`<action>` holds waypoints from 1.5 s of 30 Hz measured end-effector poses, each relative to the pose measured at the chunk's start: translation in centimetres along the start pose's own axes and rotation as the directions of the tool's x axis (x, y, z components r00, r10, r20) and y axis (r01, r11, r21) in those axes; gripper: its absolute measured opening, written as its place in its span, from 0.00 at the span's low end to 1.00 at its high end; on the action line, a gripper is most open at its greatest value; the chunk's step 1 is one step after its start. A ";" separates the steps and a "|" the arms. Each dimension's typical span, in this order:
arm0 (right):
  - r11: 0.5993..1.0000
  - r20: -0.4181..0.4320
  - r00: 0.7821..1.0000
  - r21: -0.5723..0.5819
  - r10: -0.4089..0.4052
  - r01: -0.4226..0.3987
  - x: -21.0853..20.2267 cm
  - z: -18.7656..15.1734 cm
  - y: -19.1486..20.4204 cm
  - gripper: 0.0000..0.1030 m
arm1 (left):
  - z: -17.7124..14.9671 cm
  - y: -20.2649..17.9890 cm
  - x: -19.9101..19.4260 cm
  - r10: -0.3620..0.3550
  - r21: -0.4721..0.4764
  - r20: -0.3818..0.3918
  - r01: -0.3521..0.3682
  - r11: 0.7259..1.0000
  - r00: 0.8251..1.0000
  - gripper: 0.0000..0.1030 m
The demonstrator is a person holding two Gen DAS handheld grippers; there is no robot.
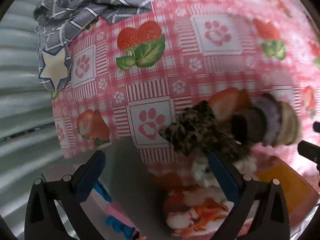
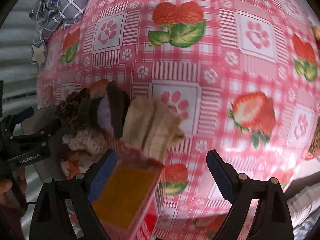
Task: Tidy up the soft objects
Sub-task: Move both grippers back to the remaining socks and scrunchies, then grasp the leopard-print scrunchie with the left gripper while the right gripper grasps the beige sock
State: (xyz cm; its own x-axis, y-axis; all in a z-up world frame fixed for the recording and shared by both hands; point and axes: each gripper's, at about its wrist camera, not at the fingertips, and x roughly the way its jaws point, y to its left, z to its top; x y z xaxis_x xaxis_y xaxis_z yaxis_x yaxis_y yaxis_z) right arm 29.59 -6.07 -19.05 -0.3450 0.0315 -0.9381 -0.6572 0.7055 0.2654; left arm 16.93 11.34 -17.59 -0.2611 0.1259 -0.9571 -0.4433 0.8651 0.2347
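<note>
Soft cloths stand bunched near the table's left edge: a leopard-print one [image 1: 192, 130] [image 2: 70, 110], a dark brown one [image 1: 248, 126] [image 2: 118, 110], a purple one [image 1: 272, 118] [image 2: 105, 112] and a beige folded one [image 1: 288, 124] [image 2: 152, 124]. A white lacy cloth [image 2: 86, 142] lies under them. My left gripper [image 1: 155, 160] [image 2: 44, 117] points down, open, just short of the leopard cloth. My right gripper [image 2: 162, 156] is open above an orange-topped box [image 2: 124, 192] [image 1: 284, 184], with the beige cloth just beyond its fingertips. Neither holds anything.
A pink strawberry-and-paw tablecloth [image 2: 220, 64] covers the table. A grey checked cloth [image 1: 80, 12] [image 2: 66, 6] is heaped at the far left corner. A grey panel [image 1: 128, 172] rises between the left fingers. A hand [image 2: 8, 186] holds the left gripper. Corrugated metal [image 1: 18, 80] lies beyond the left edge.
</note>
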 end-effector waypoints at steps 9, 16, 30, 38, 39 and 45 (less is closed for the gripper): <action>0.984 0.010 0.986 -0.064 -0.165 0.165 4.4 1.3 0.7 0.89 | 2.3 -1.4 3.6 0.085 0.026 -0.056 -0.084 0.996 0.995 1.00; 0.968 0.053 0.968 -0.043 -0.244 0.246 4.5 0.2 -2.0 0.95 | 4.2 -0.1 3.0 0.080 -0.043 0.012 -0.079 0.996 0.997 1.00; 0.982 0.138 0.981 0.151 -0.138 0.116 -0.5 -2.4 -11.2 0.95 | 3.3 4.2 -0.6 -0.198 -0.224 0.082 0.212 0.951 0.977 1.00; 0.981 0.122 0.975 0.074 -0.187 0.179 2.3 -1.2 -7.6 0.95 | 3.1 2.8 2.6 -0.260 -0.307 -0.025 0.240 0.921 0.965 1.00; 0.980 0.120 0.973 0.069 -0.196 0.189 2.7 -1.2 -6.4 0.95 | 3.1 2.8 2.9 -0.285 -0.330 -0.030 0.260 0.908 0.958 1.00; 0.972 0.106 0.967 0.063 -0.230 0.225 4.2 -0.3 -5.0 0.99 | 3.1 1.4 4.1 -0.326 -0.396 -0.065 0.275 0.876 0.943 1.00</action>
State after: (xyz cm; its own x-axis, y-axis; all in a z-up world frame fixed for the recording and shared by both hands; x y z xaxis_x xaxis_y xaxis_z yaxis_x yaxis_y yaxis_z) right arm 31.18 -9.69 -24.19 -0.1115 -0.0570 -0.9921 -0.6743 0.7377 0.0334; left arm 17.89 14.56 -21.77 -0.1580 -0.1948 -0.9681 -0.7996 0.6005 0.0097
